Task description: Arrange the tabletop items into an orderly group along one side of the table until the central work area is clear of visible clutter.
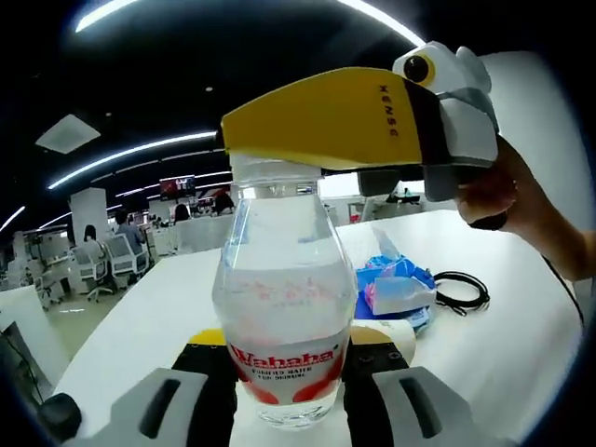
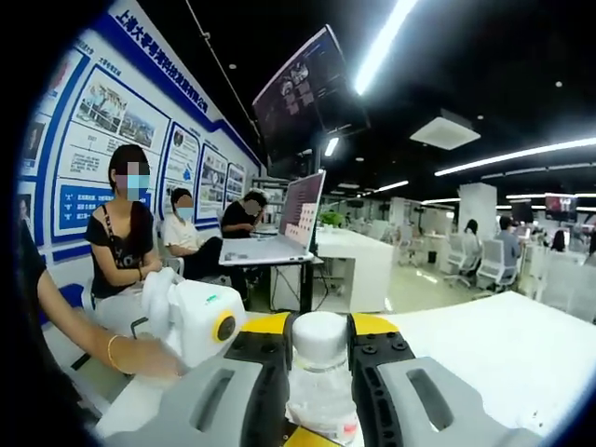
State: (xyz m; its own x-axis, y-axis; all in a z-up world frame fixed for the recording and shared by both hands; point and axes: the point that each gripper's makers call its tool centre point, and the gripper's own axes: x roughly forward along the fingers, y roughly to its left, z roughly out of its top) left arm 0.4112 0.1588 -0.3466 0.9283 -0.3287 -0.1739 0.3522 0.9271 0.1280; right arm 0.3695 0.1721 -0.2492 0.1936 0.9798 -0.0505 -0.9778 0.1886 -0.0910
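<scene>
Overhead, light strips cross an office above the white table [image 1: 521,335].

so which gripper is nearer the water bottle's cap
right. the right gripper has its jaws either side of the cap, closed on it; the left gripper grips the bottle low down by its label, below the cap.
</scene>
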